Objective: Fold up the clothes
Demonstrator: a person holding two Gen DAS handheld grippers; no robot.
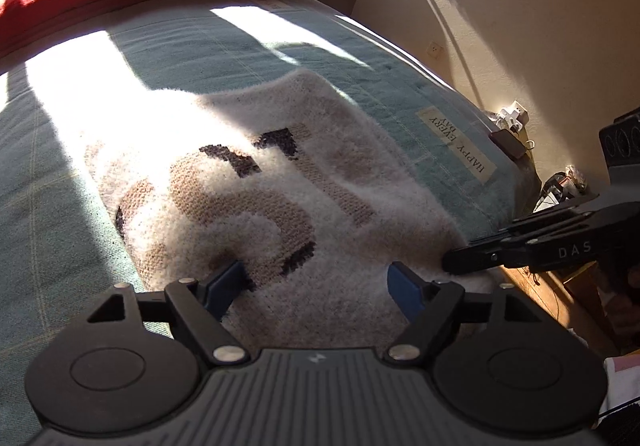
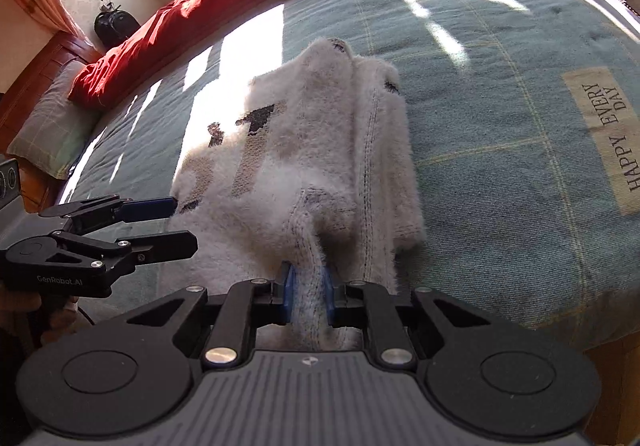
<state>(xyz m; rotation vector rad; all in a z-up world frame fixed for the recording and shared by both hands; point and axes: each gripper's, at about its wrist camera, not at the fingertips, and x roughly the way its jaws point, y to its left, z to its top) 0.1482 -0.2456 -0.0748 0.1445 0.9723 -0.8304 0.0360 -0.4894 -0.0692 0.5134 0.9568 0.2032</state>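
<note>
My right gripper [image 2: 307, 292] is pinching the near edge of the fluffy white knitted sweater [image 2: 320, 149] on the teal quilted bedspread [image 2: 500, 133]. My left gripper [image 1: 316, 286] is hovering with fingers apart over the sweater's near part.

Hard sunlight glares in overexposed bands between deep shadows; fisheye edges curve.

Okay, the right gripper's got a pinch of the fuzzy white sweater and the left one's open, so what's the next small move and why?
Probably close the left gripper on the near edge of the sweater. Its jaws stand open over the fabric, holding nothing, while the right gripper is already shut on a ridge of the hem. Two grips would let the near edge be lifted evenly over the bed for the fold.
</note>
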